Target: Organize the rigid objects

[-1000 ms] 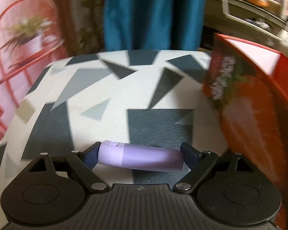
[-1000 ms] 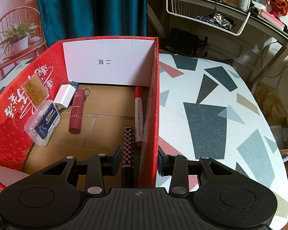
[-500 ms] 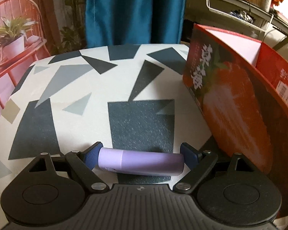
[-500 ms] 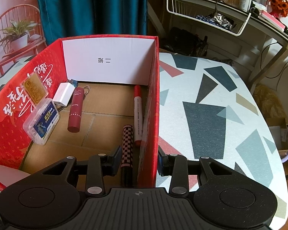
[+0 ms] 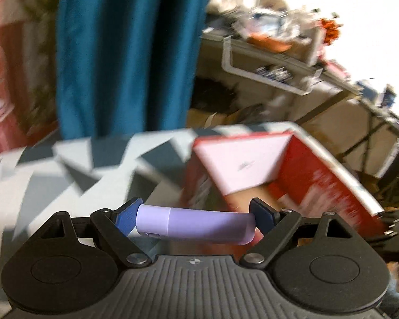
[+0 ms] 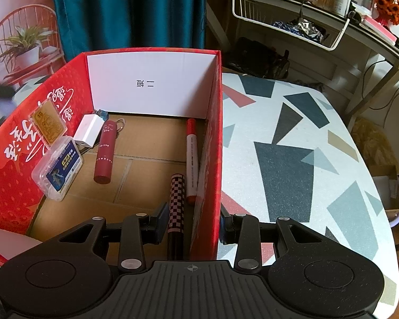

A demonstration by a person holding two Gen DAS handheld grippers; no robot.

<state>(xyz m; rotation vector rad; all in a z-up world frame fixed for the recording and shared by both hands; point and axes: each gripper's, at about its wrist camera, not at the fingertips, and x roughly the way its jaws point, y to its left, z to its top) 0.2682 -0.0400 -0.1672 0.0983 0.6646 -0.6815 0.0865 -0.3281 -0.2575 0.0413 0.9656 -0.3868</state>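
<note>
The left gripper [image 5: 194, 214] holds a purple tube [image 5: 195, 224] crosswise, clamped end to end between its blue pads [image 5: 126, 216], above the patterned table [image 5: 53, 175] just left of the red box [image 5: 329, 183] — that view is badly blurred, so the box's inside is hard to make out. The right gripper [image 6: 192, 222] points steeply down at the box's right wall [image 6: 212, 159], which stands between its jaws — one finger inside, one outside; whether the pads press it is unclear, and a checkered pen [image 6: 177, 207] runs under the gripper body, its near end hidden.

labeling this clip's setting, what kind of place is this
Probably a lived-in home room or home workspace. A table with a terrazzo-pattern top holds a red cardboard box, a teal curtain hangs behind, and a cluttered shelf carries a wire basket and orange artificial flowers.
</note>
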